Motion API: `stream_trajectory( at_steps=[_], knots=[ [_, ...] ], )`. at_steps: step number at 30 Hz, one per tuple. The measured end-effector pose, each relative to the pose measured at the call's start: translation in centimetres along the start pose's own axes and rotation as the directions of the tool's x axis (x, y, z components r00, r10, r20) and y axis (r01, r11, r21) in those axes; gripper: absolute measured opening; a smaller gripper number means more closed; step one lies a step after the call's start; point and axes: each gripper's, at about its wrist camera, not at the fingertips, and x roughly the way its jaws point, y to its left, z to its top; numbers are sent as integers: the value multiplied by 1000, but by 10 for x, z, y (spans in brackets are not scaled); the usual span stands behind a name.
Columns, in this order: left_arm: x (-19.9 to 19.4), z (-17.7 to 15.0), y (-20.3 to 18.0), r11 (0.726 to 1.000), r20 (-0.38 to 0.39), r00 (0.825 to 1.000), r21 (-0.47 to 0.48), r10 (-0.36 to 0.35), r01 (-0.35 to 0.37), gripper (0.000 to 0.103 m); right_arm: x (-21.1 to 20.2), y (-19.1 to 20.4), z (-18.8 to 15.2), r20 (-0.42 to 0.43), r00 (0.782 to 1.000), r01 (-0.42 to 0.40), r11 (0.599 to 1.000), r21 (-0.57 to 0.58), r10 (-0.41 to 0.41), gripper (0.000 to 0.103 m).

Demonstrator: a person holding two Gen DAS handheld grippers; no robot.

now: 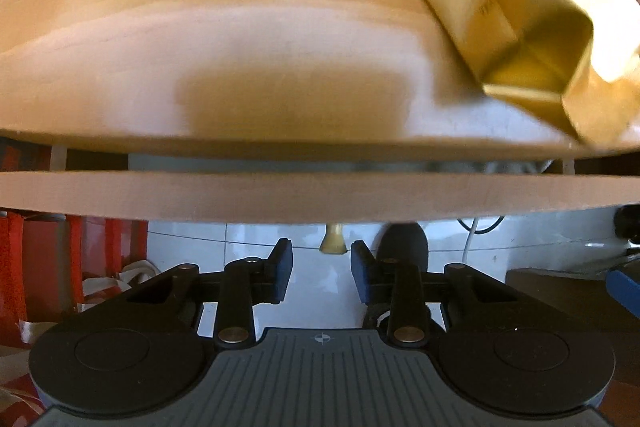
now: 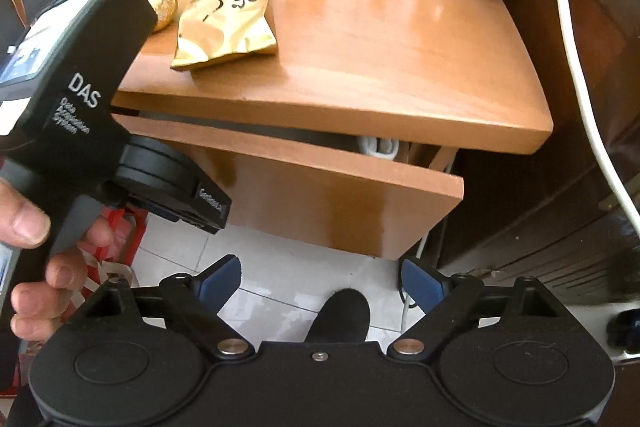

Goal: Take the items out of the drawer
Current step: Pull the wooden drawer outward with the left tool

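Two items already lie on the tabletop (image 2: pixel 360 39), a gold tea pouch (image 2: pixel 226 23) and a gold-wrapped ball (image 2: pixel 162 5) upper left; drawer (image 2: pixel 340 195) barely ajar at centre; left gripper (image 1: pixel 322 273) half-closed near the brass knob (image 1: pixel 333 241), right gripper (image 2: pixel 320 279) wide, both empty.

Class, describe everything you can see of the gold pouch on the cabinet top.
The gold pouch looks like shiny, crinkled foil, printed with black brush-style characters. It lies flat on the orange wooden cabinet top, near the front edge above the partly open drawer, with a folded gusset end towards that edge. A gold ball sits beside it. Neither gripper touches it.
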Motion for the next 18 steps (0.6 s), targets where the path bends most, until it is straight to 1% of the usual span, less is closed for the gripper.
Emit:
stream_trajectory(
  at_steps=[2, 4, 5, 7, 8, 18],
  knots=[
    [0, 3, 1, 1000, 3, 1000, -2, 3, -3, 33, -2, -3, 2, 3, 1000, 0, 1000, 3, 0, 86],
    [1, 6, 1, 1000, -1, 1000, -6, 4, -4, 24, -4, -3, 4, 6, 1000, -1, 1000, 1, 1, 86],
    [2, 7, 2, 1000, -4, 1000, -13, -3, 3, 23, -5, -4, 4, 7, 1000, -4, 1000, -1, 4, 86],
    [3, 10, 4, 999, -12, 1000, -25, -23, 23, 14, -7, -5, 5, 8, 1000, -11, 1000, -5, 11, 86],
    [4, 11, 4, 999, -15, 999, -28, -29, 29, 14, 1, -8, 6, 7, 1000, -18, 1000, -4, 18, 86],
    [6, 16, 4, 1000, -12, 1000, 10, -25, 25, 13, 0, -21, 19, 33, 999, -23, 999, -25, 24, 86]
  ],
)
